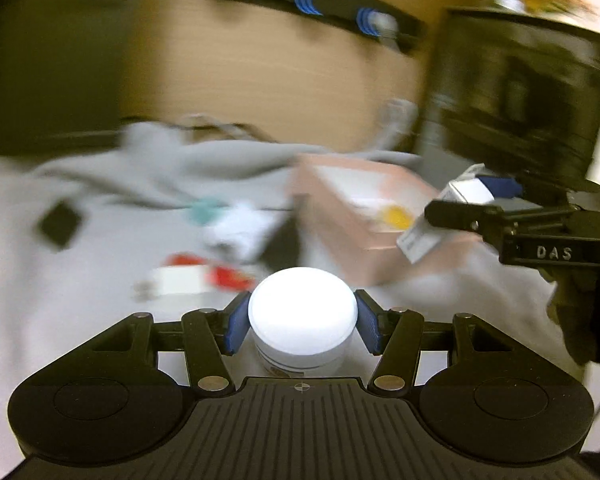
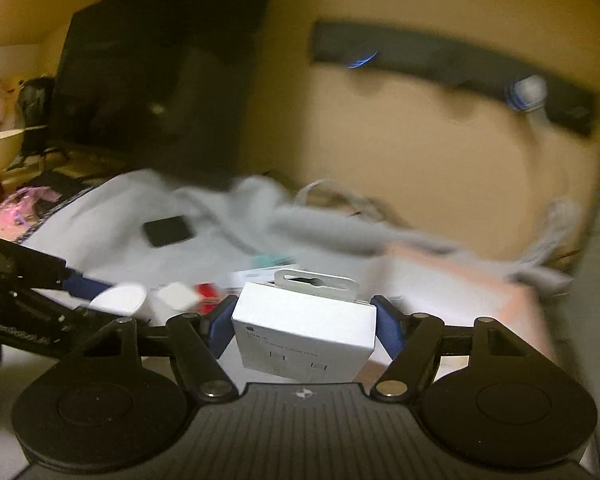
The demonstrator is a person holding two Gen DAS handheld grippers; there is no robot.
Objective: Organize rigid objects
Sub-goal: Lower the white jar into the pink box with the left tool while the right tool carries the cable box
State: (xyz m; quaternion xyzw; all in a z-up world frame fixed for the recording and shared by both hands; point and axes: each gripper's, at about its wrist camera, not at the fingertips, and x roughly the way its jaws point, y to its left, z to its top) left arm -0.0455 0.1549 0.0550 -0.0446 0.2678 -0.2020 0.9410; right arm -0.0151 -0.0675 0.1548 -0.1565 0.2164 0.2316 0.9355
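Both claws full: left claw (image 1: 302, 322) round jar (image 1: 302, 312); right claw (image 2: 305, 326) round box (image 2: 306, 336)

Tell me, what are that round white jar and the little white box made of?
The white jar, held in the left gripper, looks like smooth plastic: its lid shines brightly under the light. The white box, held in the right gripper, looks like matte printed cardboard, with sharp folded edges, grey lettering and a hang tab on top.

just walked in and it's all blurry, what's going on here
A person is tidying small items with two handheld grippers. The left gripper is shut on a white jar. The right gripper grips a white cable box near the pink box. More items lie on the grey cloth.
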